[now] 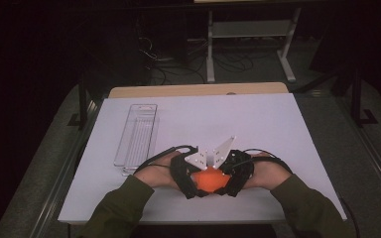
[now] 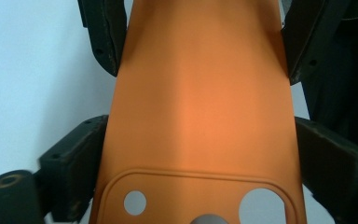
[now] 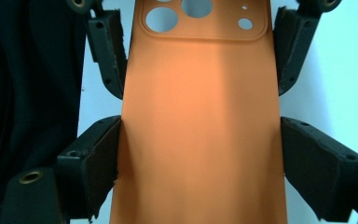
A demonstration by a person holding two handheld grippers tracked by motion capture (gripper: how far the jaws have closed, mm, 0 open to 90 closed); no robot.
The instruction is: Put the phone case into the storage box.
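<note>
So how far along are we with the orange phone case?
Done: the orange phone case is off the white board, gripped at both ends. In hand: left hand-held gripper and right hand-held gripper clamp its edges. Left: unclear; the wire tray sits empty.

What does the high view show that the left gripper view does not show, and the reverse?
High view: the wire tray far left on the white table, and both sleeves with both hands.

Left gripper view: the camera cutouts of the orange phone case, and the jaws pressing its two long edges.

Both: the case held between the left gripper and the right gripper.
</note>
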